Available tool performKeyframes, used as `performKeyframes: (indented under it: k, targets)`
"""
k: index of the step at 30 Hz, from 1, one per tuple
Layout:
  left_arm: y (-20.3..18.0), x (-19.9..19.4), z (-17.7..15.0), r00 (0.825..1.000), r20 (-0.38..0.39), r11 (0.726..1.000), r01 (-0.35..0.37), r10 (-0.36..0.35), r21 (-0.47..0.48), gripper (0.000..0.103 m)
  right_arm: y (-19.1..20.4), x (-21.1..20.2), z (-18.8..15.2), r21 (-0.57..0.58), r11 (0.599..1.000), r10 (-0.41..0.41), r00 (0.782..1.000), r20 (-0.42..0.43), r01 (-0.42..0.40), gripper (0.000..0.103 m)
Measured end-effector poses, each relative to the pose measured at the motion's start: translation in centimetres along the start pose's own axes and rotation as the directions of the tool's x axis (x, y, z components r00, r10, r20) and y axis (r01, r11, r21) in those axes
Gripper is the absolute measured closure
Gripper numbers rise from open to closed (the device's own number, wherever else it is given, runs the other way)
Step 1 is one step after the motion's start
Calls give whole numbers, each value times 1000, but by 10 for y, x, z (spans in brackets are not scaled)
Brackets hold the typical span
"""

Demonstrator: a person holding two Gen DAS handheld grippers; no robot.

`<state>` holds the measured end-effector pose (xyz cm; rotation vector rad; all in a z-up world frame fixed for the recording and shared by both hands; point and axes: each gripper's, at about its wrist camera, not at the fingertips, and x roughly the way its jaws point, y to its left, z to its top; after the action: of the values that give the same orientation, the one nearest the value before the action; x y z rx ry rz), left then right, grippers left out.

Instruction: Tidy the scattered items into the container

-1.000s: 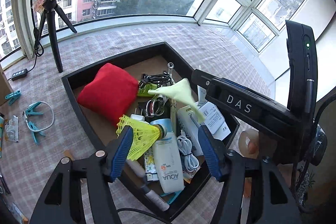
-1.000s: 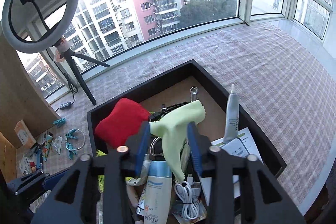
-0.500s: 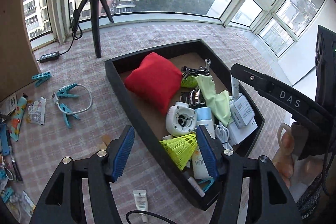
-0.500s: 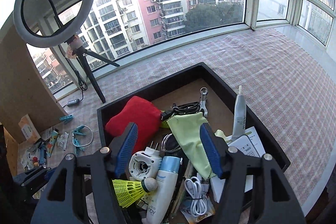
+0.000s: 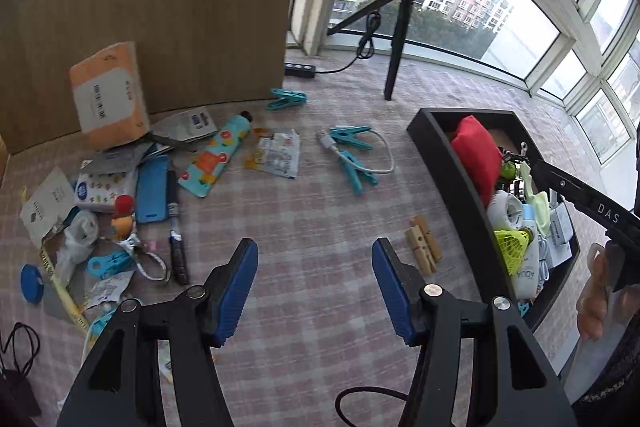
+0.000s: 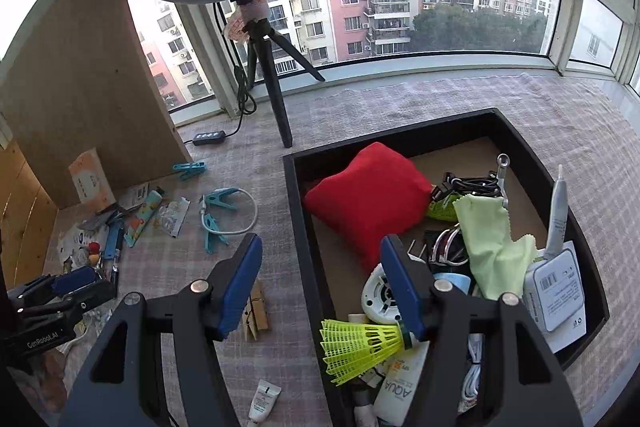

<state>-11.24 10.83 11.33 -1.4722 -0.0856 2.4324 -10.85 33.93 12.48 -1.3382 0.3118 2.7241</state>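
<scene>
Both grippers are empty with fingers spread wide: the left gripper hangs over bare cloth left of the tray, the right gripper straddles the tray's left wall. This looks like the gap between drops, with the next pick not yet chosen. The tray already holds a red pouch, green cloth, yellow shuttlecock and a bottle marked "AQUA". Much is left outside it: 2 wooden pegs just left of the tray, teal clips and a white cable further left, a patterned tube, a blue case and a pile of packets well left. The pegs seem the nearest target for the left gripper: drop low, line the fingers across them, close. Other writing: "DAS" on the right gripper's body and "GenRobot.AI" on the left one's
</scene>
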Motion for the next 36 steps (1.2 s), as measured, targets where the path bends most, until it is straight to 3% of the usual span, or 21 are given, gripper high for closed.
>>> performKeyframes:
  k: [5,11,19,23,26,29,36]
  targets:
    - [71,-23,-22,998,16,990,-64,67,-122,47,23,6,-11,-40,999,32,999,-30,-33,43]
    - [130,-50,-59,990,36,966,-128,139,-225,47,42,11,-26,-75,996,51,996,-70,-56,44]
    - [211,-86,-113,971,14,896,-214,238,-390,47,59,15,-49,-93,991,80,990,-114,-91,45]
    - [234,-92,-129,970,4,878,-220,244,-425,47,78,20,-61,-122,984,113,982,-151,-132,46]
    - [238,-86,-134,973,-4,884,-213,232,-416,47,100,25,-70,-165,973,131,975,-182,-162,47]
    - [231,-73,-134,982,-14,908,-180,189,-379,47,129,32,-79,-206,954,169,959,-229,-217,47]
    - [214,-37,-124,987,-63,943,-158,146,-293,59,204,49,-100,-329,891,213,928,-307,-313,47]
